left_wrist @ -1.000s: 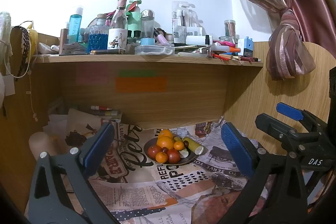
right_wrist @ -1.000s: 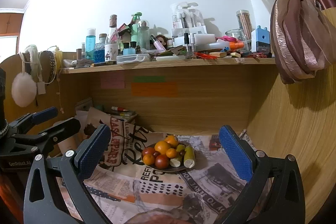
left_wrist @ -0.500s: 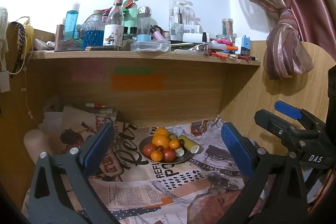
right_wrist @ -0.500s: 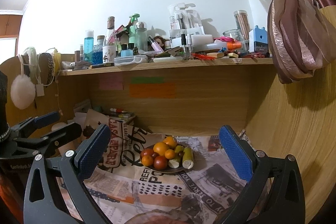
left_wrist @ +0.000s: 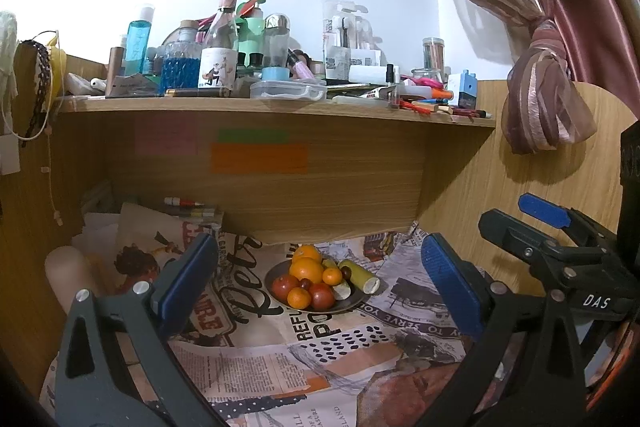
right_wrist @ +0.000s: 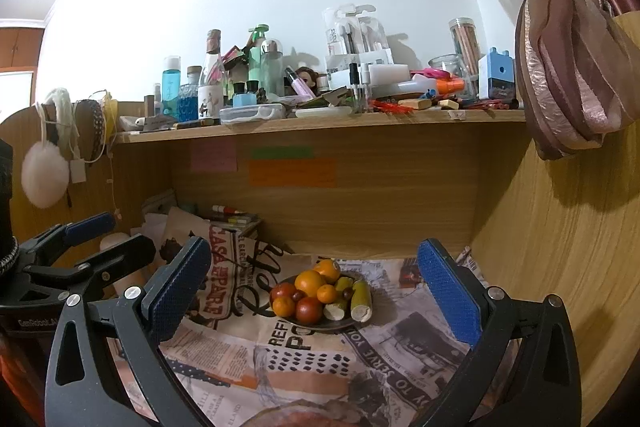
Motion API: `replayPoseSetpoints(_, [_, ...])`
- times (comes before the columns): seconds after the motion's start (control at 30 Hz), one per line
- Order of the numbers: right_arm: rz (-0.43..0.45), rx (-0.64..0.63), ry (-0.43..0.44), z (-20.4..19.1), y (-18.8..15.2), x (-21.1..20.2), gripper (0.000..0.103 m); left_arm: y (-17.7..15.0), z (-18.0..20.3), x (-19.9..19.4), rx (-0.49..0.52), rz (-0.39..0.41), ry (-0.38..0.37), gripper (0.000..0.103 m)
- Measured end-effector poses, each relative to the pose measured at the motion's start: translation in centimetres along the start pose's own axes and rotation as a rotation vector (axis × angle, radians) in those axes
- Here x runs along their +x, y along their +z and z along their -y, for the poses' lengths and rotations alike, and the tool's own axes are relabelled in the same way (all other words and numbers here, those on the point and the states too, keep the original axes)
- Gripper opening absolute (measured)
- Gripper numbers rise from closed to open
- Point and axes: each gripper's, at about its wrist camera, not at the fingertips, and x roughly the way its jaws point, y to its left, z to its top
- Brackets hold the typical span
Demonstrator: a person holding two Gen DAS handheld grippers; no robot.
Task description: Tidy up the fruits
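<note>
My left gripper point(left_wrist: 316, 285) and right gripper point(right_wrist: 314, 287), jaws wide, empty; dark plate point(right_wrist: 280, 283) ahead heaped: oranges point(right_wrist: 309, 283), red fruits point(right_wrist: 309, 310), banana pieces point(right_wrist: 361, 297).

Plate point(left_wrist: 352, 301) mostly buried under fruit, rim only. Small dark fruit point(right_wrist: 298, 295) too small to identify. Bottom-edge dish point(right_wrist: 296, 419) cut off by frame. Left hand-held gripper point(left_wrist: 320, 279) bases cropped. Shelf point(right_wrist: 320, 125) bottles overlap, labels unreadable.

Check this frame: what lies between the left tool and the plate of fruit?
Only printed newspaper covering the desk. In the left wrist view, the open left tool frames the plate of fruit from well back, with nothing standing between.
</note>
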Motion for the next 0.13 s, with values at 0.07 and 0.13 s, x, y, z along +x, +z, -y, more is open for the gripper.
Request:
replayPoseSetpoints(0.07, [-0.003, 0.0, 0.003, -0.07, -0.03, 0.14, 0.103, -0.03, -0.1, 0.24, -0.001, -0.007, -0.003, 0.103])
replayPoseSetpoints(0.13, [-0.003, 0.0, 0.0, -0.16, -0.08, 0.26, 0.103, -0.09, -0.28, 0.56, -0.001, -0.014, -0.007, 0.103])
